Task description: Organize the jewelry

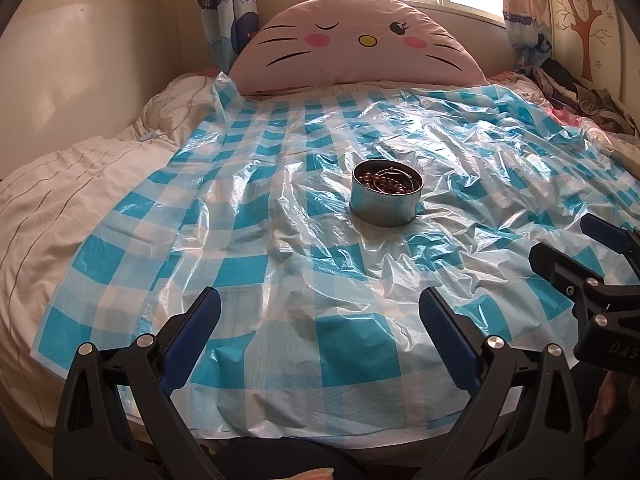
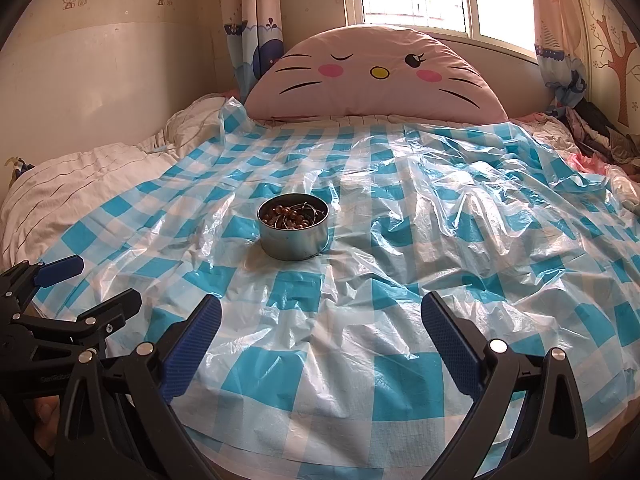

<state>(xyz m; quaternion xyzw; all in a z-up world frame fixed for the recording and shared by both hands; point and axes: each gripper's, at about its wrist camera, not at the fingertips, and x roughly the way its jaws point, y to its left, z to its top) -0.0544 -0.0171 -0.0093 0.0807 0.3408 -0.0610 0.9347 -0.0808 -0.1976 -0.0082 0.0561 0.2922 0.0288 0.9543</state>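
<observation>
A small metal tin sits mid-bed on a crinkly checked plastic sheet, holding beads and thin wire bangles. Both tongs, left and right, hang released, well short. The jewelry looks light, tangly; best hooked by a bangle.

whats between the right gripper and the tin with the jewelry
Only wrinkled blue-checked plastic sheet; the right wrist view shows nothing else between the open right gripper and the tin.
</observation>
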